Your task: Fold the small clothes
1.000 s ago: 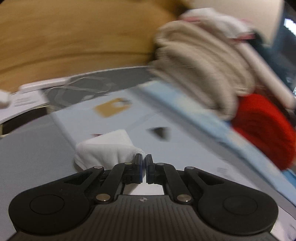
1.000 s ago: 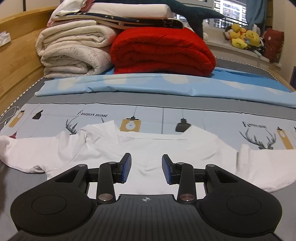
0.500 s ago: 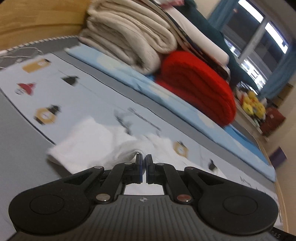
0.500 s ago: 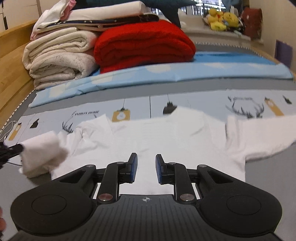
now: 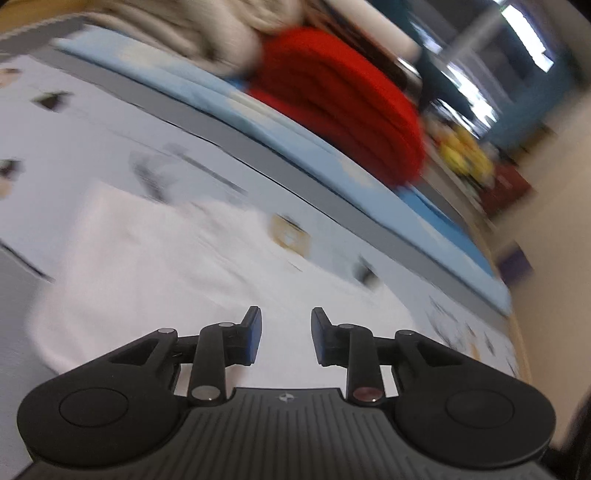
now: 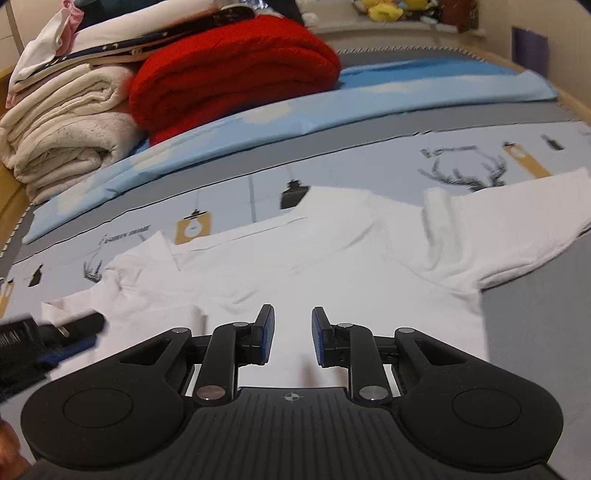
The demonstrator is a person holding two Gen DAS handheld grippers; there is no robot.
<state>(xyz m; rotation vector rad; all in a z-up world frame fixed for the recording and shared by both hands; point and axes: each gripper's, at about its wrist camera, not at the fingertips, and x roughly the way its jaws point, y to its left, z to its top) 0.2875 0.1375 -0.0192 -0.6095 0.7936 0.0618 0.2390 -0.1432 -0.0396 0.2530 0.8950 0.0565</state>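
while the left wrist view was smeared by blur, the left gripper [image 5: 286, 334] showed its jaws opening, with a clear gap between the blue pads and nothing pinched there. below and ahead of it lay the small white long-sleeved cotton shirt [image 5: 155, 266], spread on the pale printed bedsheet with lamp and deer motifs [image 5: 122, 122].

in the right wrist view the shirt [image 6: 314, 266] lay flat, collar toward the far side. 1 sleeve [image 6: 509, 221] stretched out to the right; the other side looked folded in over the body near the left gripper [image 6: 79, 332], which entered from the left edge, low over the cloth. right gripper [image 6: 293, 338] hovered over the shirt's lower body, jaws released, narrow gap, no cloth between the pads.

behind: folded red knit blanket [image 6: 236, 70], stack of cream blankets [image 6: 62, 129], light blue sheet strip [image 6: 332, 110]. yellow plush toys [image 6: 388, 11] at the far ledge.
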